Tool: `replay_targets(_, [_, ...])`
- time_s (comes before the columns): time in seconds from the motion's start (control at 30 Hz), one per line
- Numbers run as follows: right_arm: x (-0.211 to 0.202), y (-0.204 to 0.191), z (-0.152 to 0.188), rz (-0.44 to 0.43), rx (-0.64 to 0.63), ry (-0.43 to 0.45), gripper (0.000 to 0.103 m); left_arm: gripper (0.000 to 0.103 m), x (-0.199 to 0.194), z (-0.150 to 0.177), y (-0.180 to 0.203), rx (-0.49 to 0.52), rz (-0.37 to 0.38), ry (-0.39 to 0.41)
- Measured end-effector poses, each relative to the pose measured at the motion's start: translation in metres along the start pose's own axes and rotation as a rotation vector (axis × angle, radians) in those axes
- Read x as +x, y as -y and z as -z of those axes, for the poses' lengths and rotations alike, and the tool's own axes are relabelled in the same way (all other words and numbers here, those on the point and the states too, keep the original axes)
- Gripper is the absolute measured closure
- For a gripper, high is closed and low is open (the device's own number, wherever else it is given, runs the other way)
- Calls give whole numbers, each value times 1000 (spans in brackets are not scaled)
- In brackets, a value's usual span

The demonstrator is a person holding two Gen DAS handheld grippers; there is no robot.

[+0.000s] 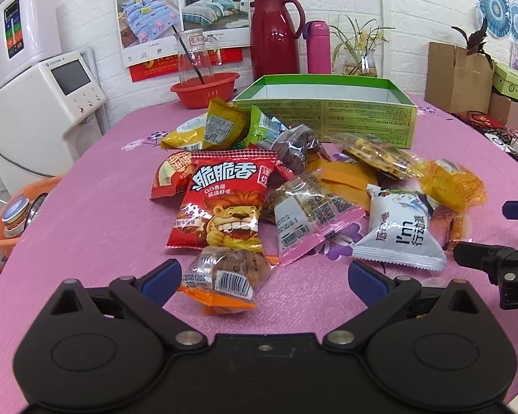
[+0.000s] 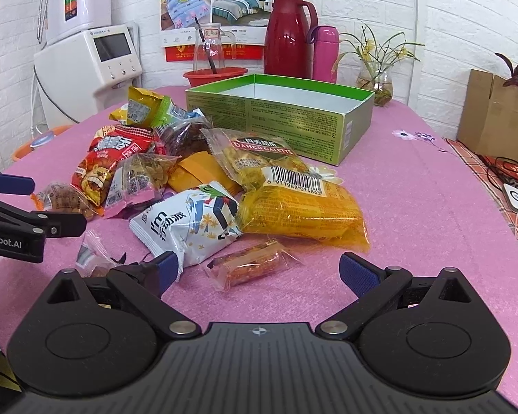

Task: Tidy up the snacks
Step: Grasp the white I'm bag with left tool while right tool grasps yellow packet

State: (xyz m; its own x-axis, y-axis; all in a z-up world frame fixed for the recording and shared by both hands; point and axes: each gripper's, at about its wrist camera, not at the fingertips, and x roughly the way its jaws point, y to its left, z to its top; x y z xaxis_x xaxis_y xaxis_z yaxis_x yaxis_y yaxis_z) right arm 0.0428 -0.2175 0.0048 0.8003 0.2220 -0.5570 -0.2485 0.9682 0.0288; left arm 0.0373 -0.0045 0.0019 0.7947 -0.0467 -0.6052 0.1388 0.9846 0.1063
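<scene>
Several snack packets lie in a pile on the pink tablecloth [image 1: 86, 214] before an open green box [image 1: 328, 117], which looks empty. My left gripper [image 1: 264, 277] is open, with a small clear packet with an orange edge [image 1: 224, 276] lying between its fingers. A red lion packet [image 1: 221, 207] and a white packet [image 1: 402, 231] lie just beyond. My right gripper [image 2: 259, 269] is open around a small orange candy bar [image 2: 248, 267]. The white packet [image 2: 190, 224] and a large yellow packet [image 2: 300, 210] lie just ahead. The green box [image 2: 279, 117] stands behind.
A red thermos [image 1: 276, 31], pink bottle [image 1: 317, 46], glass jug in a red bowl [image 1: 207, 86] and a plant vase [image 1: 366, 58] stand at the back wall. White appliances [image 1: 45, 103] are at left, cardboard boxes [image 1: 459, 76] at right. An orange basin [image 1: 13, 220] sits below the left table edge.
</scene>
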Motion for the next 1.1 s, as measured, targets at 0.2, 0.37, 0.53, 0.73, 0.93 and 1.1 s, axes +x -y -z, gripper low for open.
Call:
replay_targets(0.2, [-4,21,-9,-7,33,71,0,0,-11,-22,1,22,136,76])
replay_targets(0.37, [7,38,-22,16,35,76,0,0,2,-34,24,92,307,30])
replay_targets(0.53, [31,42,-33,-30,14,52,0,0,22,-38,46,117,363,-19])
replay_targets(0.73, [53,49,-29,-33,1,-8,0,10,52,-44,58,136,371,-77])
replay_targets(0.93, [49,64,-18,-9,3,-24,0,16,72,-45,57,116,408,-124])
replay_targets(1.1, [59,64,-18,-9,-31,-43,0,41,79,-43,65,143,411,-136])
